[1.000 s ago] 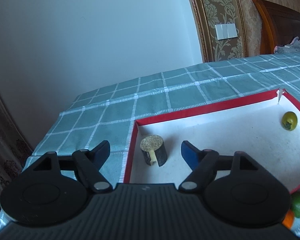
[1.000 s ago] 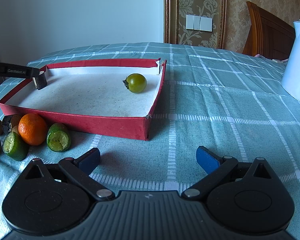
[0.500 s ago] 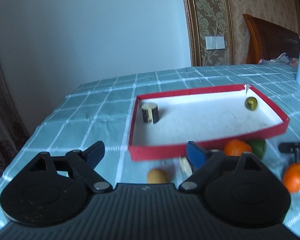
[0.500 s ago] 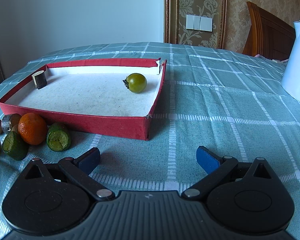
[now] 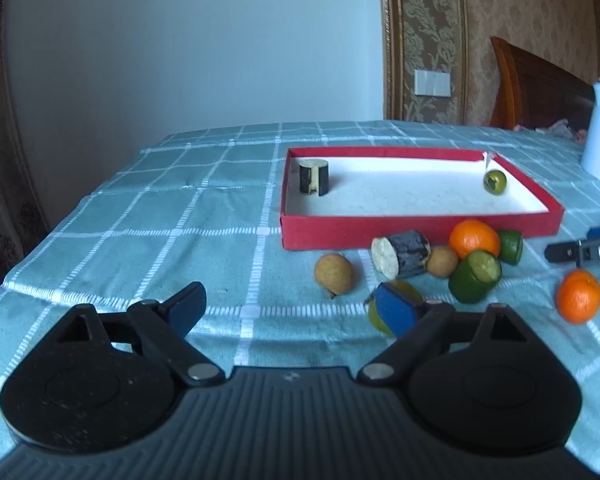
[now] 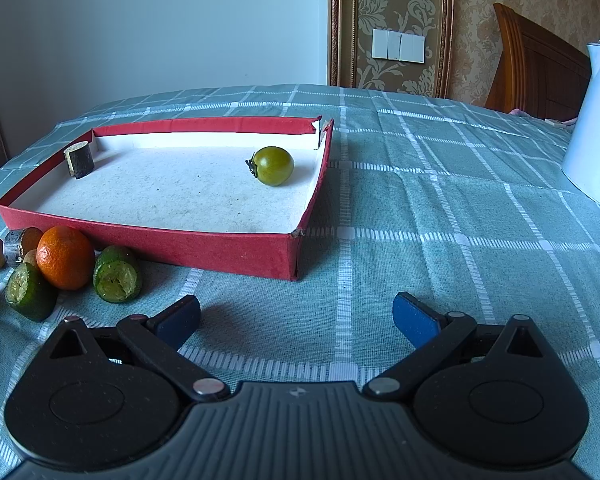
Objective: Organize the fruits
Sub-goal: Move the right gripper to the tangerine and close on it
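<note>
Teal checked tablecloth (image 6: 440,200) spreading beneath and ahead of the jaws. White kettle (image 6: 598,128) standing on the cloth far ahead and to the right of the jaws, with a carved wooden headboard (image 6: 540,76) behind it. White wall switch panel (image 6: 398,44) straight ahead beyond the table, mounted on patterned wallpaper (image 6: 396,8) beside a plain pale wall (image 6: 160,28).

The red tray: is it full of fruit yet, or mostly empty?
Mostly empty. The red tray holds only a green tomato and a dark cut piece; its white floor is otherwise bare.
</note>
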The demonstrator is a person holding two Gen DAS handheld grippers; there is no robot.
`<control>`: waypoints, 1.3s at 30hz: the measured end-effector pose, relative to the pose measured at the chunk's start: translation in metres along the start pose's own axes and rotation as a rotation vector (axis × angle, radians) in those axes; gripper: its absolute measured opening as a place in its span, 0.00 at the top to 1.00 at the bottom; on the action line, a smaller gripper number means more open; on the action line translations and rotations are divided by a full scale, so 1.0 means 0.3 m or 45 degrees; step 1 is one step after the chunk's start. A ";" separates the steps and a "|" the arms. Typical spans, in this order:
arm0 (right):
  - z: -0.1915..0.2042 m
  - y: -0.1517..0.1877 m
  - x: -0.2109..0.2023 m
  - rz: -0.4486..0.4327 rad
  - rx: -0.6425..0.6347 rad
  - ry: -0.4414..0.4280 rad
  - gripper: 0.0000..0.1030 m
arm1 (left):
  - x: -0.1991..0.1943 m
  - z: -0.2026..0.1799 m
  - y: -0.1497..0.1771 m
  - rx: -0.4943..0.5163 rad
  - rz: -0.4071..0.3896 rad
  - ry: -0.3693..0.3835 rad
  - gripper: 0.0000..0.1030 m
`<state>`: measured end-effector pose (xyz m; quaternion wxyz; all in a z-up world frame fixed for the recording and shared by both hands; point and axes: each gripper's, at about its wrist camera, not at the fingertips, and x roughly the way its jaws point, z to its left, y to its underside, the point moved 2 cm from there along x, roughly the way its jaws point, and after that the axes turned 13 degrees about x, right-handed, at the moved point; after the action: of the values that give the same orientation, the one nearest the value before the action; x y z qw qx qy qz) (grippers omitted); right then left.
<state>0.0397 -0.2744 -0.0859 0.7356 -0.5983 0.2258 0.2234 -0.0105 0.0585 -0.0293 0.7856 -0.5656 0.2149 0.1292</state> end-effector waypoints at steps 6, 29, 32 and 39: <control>-0.009 -0.001 -0.015 -0.021 0.020 -0.045 0.00 | 0.024 -0.024 0.027 0.038 0.038 -0.002 0.12; 0.119 0.130 -0.242 -0.042 -0.155 -0.373 0.15 | 0.101 -0.017 0.013 0.033 0.098 0.034 0.08; 0.152 0.139 -0.204 0.008 -0.177 -0.374 0.24 | 0.111 -0.015 0.012 0.032 0.108 0.050 0.06; 0.168 0.160 -0.180 0.013 -0.192 -0.340 0.50 | 0.115 -0.009 0.018 0.014 0.115 0.064 0.06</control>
<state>-0.0289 -0.2193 -0.0817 0.7109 -0.6156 0.1115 0.3213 0.0169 0.0564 -0.0511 0.7763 -0.5542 0.2606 0.1491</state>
